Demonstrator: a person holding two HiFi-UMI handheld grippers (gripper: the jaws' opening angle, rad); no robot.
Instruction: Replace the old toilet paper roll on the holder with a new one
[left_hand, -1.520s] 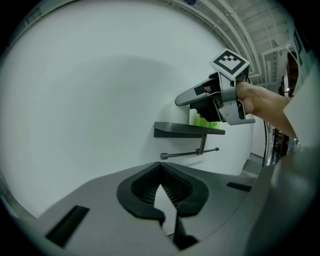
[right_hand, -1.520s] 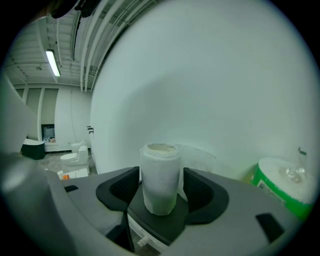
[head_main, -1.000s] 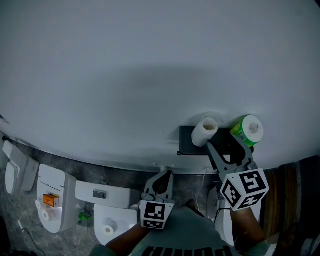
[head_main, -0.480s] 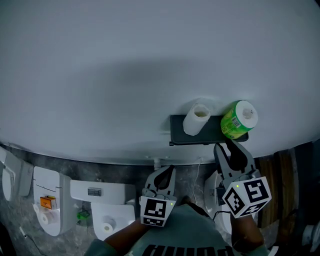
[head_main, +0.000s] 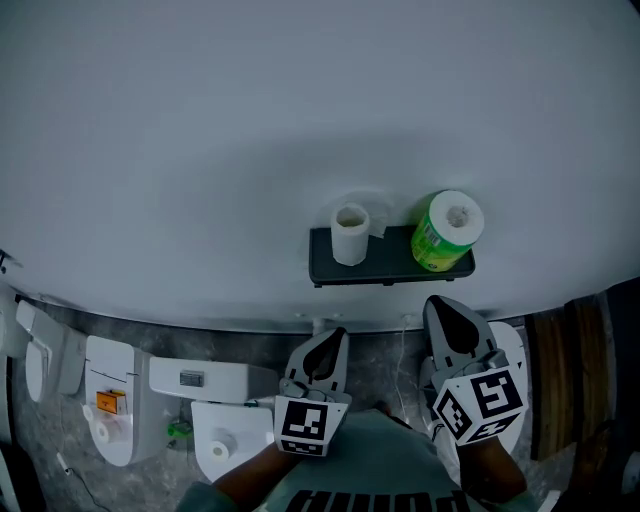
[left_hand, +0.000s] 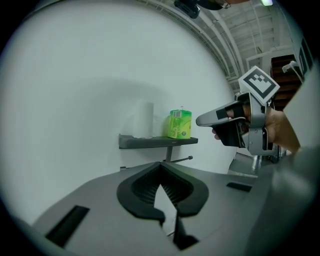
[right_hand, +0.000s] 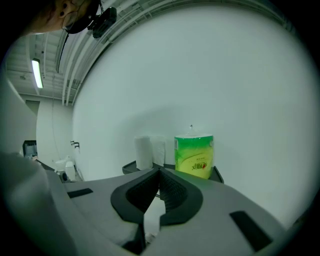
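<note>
A dark wall shelf carries a white toilet paper roll on its left and a green-wrapped roll on its right, both upright. Under the shelf a thin holder rod sticks out bare. My right gripper hangs below the green-wrapped roll, clear of it; its jaws are closing and meet at the tips with nothing between them. My left gripper is shut and empty, below the white roll and well short of the shelf.
The plain white wall fills the upper part of the head view. White toilet fixtures stand on the grey floor at the lower left. A wooden panel stands at the right edge.
My right gripper has drawn back from the green-wrapped roll on the shelf, and its open jaws have come together. The left gripper has pulled back a little too.
</note>
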